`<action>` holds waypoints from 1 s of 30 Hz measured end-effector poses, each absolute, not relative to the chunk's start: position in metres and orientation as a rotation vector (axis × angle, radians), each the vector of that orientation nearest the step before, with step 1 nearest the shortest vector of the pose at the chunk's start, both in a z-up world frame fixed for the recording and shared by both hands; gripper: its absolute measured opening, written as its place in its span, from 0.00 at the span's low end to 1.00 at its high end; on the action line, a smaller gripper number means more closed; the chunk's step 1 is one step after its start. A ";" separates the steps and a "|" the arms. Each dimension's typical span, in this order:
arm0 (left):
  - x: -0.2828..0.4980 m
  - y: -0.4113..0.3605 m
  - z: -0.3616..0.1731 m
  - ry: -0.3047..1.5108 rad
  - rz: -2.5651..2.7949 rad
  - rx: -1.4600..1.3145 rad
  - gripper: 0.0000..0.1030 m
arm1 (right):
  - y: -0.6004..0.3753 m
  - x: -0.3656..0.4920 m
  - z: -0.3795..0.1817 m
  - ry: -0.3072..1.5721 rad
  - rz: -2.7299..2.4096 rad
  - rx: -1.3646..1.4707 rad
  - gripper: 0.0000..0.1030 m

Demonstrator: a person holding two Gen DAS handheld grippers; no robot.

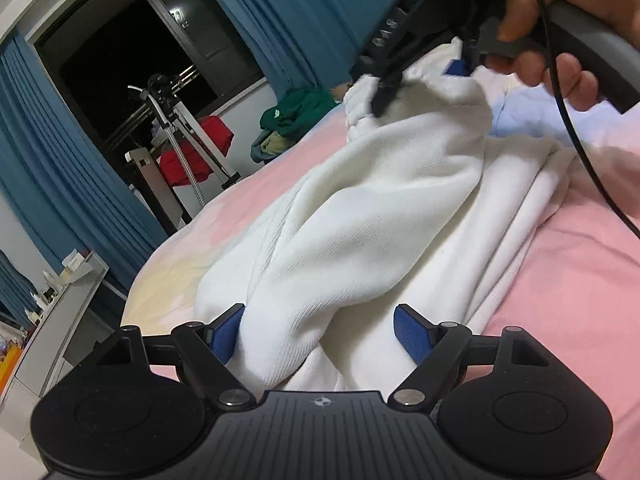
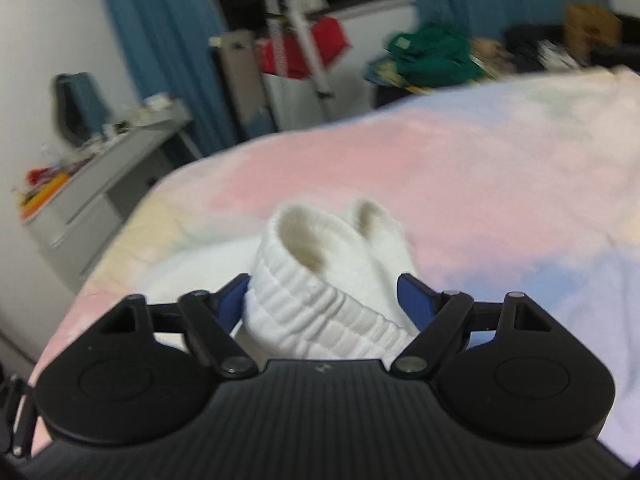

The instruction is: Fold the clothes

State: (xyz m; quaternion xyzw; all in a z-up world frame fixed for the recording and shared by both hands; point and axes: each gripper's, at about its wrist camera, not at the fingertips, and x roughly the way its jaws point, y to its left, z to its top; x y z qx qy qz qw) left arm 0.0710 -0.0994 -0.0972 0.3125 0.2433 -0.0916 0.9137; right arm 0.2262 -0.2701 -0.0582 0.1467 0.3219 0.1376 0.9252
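One white knit garment (image 1: pixel 372 216), soft and finely ribbed, lies bunched in thick rolls on the pastel pink-and-blue bed (image 1: pixel 568 280). Its ribbed cuff (image 2: pixel 320 300) sits between the right claw (image 2: pixel 324 300), whose blue pads touch it on both sides. The left claw (image 1: pixel 320 332) stands wide, fabric bulging between its textured pads.

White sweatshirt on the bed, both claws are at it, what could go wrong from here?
1. The sweatshirt is bunched between the left claw, whose pads look spread around the bulk; it may slip free.
2. The right claw straddles only the ribbed cuff, so lifting may stretch it or drop it.
3. The cable hangs over the cloth and could snag.
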 end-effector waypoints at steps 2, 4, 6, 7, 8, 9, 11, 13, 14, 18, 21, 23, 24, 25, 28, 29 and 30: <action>0.077 -0.097 -0.100 0.508 -0.196 0.639 0.78 | -0.284 0.219 -0.065 0.698 0.235 0.384 0.62; 0.078 -0.095 -0.103 0.512 -0.205 0.642 0.78 | -0.297 0.206 -0.074 0.719 0.200 0.451 0.61; 0.078 -0.093 -0.105 0.514 -0.213 0.645 0.77 | -0.308 0.202 -0.087 0.742 0.156 0.507 0.60; 0.077 -0.092 -0.105 0.512 -0.215 0.651 0.77 | -0.313 0.201 -0.093 0.754 0.133 0.535 0.59; 0.076 -0.092 -0.106 0.508 -0.216 0.658 0.77 | -0.317 0.197 -0.098 0.760 0.118 0.569 0.59; 0.075 -0.091 -0.107 0.504 -0.216 0.662 0.77 | -0.320 0.192 -0.100 0.757 0.107 0.599 0.59; 0.073 -0.088 -0.107 0.497 -0.216 0.661 0.77 | -0.320 0.187 -0.097 0.727 0.111 0.613 0.57; 0.072 -0.086 -0.107 0.501 -0.219 0.659 0.77 | -0.317 0.179 -0.089 0.688 0.148 0.601 0.50; 0.072 -0.084 -0.107 0.502 -0.219 0.658 0.77 | -0.315 0.176 -0.085 0.668 0.166 0.595 0.45; 0.074 -0.071 -0.098 0.518 -0.243 0.557 0.76 | -0.320 0.161 -0.068 0.575 0.191 0.618 0.42; 0.078 -0.056 -0.086 0.524 -0.239 0.426 0.75 | -0.326 0.156 -0.060 0.553 0.166 0.622 0.42; 0.080 -0.048 -0.080 0.519 -0.224 0.363 0.75 | -0.328 0.155 -0.057 0.546 0.161 0.623 0.41; 0.081 -0.045 -0.077 0.515 -0.211 0.344 0.75 | -0.328 0.153 -0.055 0.538 0.163 0.622 0.42; 0.082 -0.043 -0.076 0.510 -0.195 0.338 0.75 | -0.328 0.151 -0.051 0.527 0.169 0.622 0.41; 0.086 -0.038 -0.077 0.525 -0.166 0.323 0.75 | -0.328 0.148 -0.046 0.517 0.160 0.600 0.42; 0.087 -0.036 -0.077 0.532 -0.165 0.315 0.75 | -0.328 0.148 -0.048 0.527 0.145 0.584 0.42; 0.088 -0.035 -0.077 0.536 -0.164 0.308 0.75 | -0.327 0.148 -0.050 0.537 0.130 0.568 0.42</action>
